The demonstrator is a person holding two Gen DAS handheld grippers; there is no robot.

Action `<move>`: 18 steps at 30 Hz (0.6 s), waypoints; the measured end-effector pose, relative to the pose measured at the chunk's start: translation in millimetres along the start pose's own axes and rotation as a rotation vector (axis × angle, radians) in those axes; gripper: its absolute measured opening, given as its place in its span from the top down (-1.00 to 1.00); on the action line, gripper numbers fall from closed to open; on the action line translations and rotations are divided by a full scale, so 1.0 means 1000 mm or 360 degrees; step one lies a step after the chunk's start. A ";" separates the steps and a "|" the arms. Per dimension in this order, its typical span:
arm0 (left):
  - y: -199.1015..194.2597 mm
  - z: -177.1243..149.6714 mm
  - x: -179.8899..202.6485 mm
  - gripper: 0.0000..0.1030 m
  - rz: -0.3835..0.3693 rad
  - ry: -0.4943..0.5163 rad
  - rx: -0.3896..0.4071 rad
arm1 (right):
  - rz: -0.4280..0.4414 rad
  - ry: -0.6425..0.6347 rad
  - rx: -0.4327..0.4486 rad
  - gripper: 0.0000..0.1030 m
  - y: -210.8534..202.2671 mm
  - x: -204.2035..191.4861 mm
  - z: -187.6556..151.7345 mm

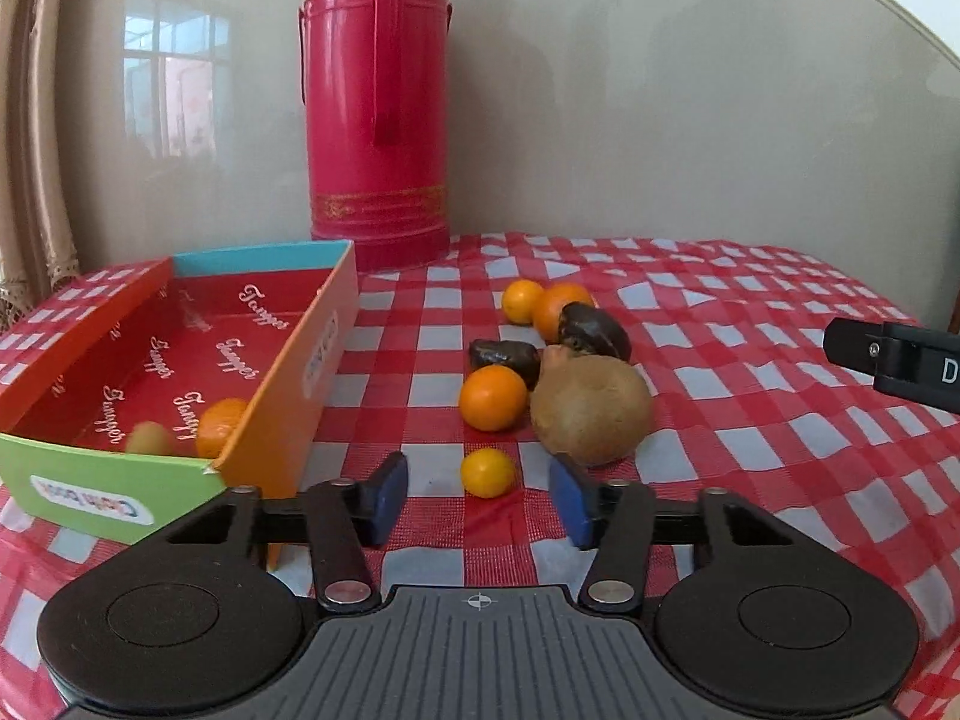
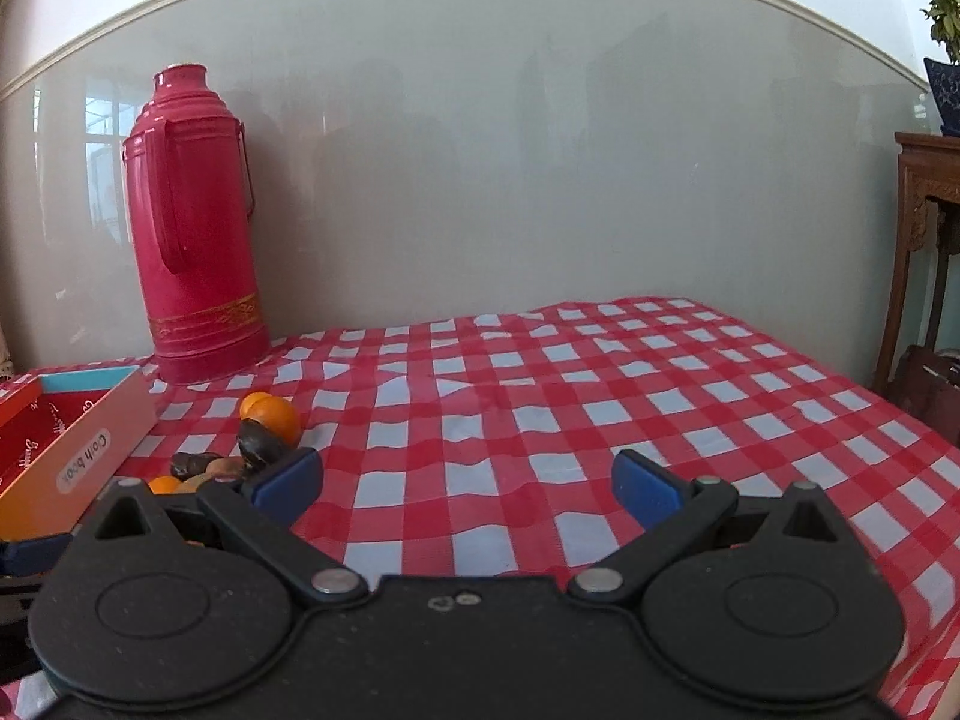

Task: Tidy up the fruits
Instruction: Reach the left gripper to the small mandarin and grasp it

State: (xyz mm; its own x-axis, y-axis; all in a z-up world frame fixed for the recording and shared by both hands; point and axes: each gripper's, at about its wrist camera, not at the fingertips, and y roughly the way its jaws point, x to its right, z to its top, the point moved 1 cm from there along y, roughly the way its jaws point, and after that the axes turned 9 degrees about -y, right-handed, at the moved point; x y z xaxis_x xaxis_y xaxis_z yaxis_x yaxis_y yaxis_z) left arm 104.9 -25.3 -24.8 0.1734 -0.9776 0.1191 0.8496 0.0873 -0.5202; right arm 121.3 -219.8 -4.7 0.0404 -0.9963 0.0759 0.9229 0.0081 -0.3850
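In the left wrist view, my left gripper (image 1: 480, 495) is open and empty, with a small yellow-orange fruit (image 1: 488, 472) lying on the cloth between its blue pads. Just beyond lie an orange (image 1: 493, 397), a brown kiwi (image 1: 591, 408), two dark dates (image 1: 504, 355) (image 1: 593, 330) and two more oranges (image 1: 555, 307). The colourful cardboard box (image 1: 288, 384) at left holds an orange (image 1: 219, 425) and a small yellowish fruit (image 1: 149, 438). My right gripper (image 2: 468, 483) is open and empty above bare cloth, to the right of the fruit pile (image 2: 264, 432).
A tall red thermos (image 1: 378, 102) stands at the back by the wall, behind the box. A red-and-white checked cloth (image 2: 600, 396) covers the table. A dark wooden stand (image 2: 924, 228) is beyond the table's right edge.
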 end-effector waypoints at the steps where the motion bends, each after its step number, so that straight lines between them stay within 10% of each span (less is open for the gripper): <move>1: 0.005 0.001 0.001 0.12 0.0005 -0.0001 -0.0015 | 0.0005 0.0008 -0.0005 -0.89 0.004 -0.002 0.000; 7: 0.022 0.000 0.003 0.56 0.0006 -0.0010 -0.0078 | 0.0039 0.0040 -0.0047 -0.89 0.019 -0.013 0.002; 18: -0.010 0.012 -0.014 0.56 0.0014 -0.0007 0.0102 | 0.0105 0.0032 -0.0041 -0.89 0.015 -0.027 0.005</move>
State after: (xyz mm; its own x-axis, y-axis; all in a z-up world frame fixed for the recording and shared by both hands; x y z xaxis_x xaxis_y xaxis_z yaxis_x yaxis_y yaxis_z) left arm 100.1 -10.4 -11.2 0.1829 -0.9760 0.1186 0.8781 0.1079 -0.4661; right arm 136.4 -192.5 -7.6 0.0927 -0.9952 0.0311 0.9083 0.0718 -0.4121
